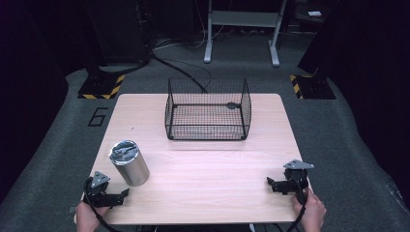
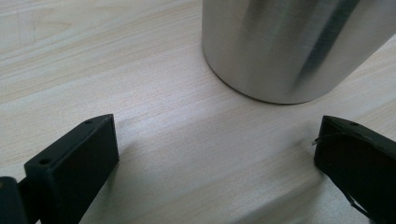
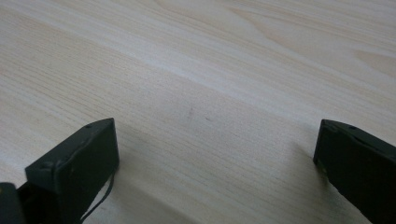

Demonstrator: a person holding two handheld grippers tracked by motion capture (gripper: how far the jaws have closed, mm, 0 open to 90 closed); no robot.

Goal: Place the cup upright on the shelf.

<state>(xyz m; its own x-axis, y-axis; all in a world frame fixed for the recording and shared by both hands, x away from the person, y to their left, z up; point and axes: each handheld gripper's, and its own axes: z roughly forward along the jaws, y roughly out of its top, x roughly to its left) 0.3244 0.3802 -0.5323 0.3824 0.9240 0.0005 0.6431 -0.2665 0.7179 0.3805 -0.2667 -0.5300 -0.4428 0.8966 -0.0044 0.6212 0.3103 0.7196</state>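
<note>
Left hand-held gripper (image 1: 126, 192) spread wide, near steel tumbler (image 1: 129, 163); right hand-held gripper (image 1: 269, 181) spread, empty. Risk: smooth upright tumbler tips or slips if clipped off-centre.

The high view looks forward and down from above the person's side, taking in the whole table (image 1: 203, 169). The left gripper view sits low, just above the tabletop, facing the steel tumbler (image 2: 289, 46) close ahead (also seen from above). The right gripper view looks closely along bare wood.
</note>
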